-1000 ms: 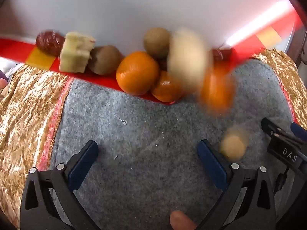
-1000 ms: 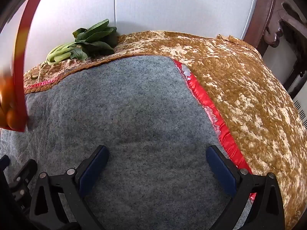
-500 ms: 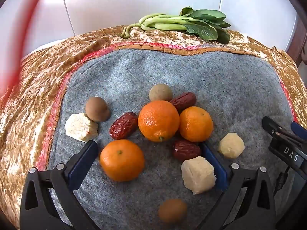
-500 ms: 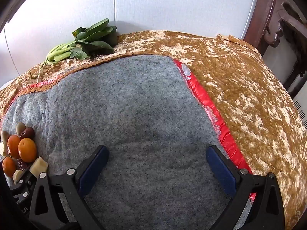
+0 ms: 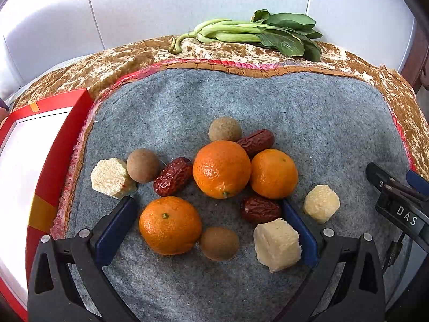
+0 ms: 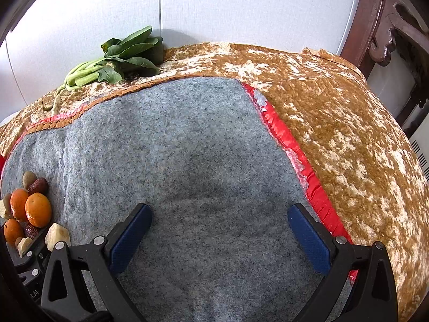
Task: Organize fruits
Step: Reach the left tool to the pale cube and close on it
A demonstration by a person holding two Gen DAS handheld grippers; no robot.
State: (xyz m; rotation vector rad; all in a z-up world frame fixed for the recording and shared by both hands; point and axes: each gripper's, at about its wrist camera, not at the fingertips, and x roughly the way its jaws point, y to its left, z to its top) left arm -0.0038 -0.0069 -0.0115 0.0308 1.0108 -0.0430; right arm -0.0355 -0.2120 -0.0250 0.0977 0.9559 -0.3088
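Fruits: round glossy oranges (image 5: pixel 221 168), wrinkled dark-red dates (image 5: pixel 173 176), brown longans, pale cut cubes, heaped mid grey felt mat (image 5: pixel 295 112) | left gripper (image 5: pixel 207 224) wide open, empty, straddling nearest orange (image 5: pixel 170 225) | right gripper (image 6: pixel 218 237) wide open, empty | oranges probably firm, slippery: clamp across middle; dates soft.

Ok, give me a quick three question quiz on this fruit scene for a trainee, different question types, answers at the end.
1. True or false: the left gripper is shut on an orange.
2. How many oranges lie on the grey felt mat? A) two B) three C) five
3. What lies at the table's far edge, off the mat?

Key:
1. False; its jaws stand open.
2. B: near, middle, right.
3. Leafy greens.
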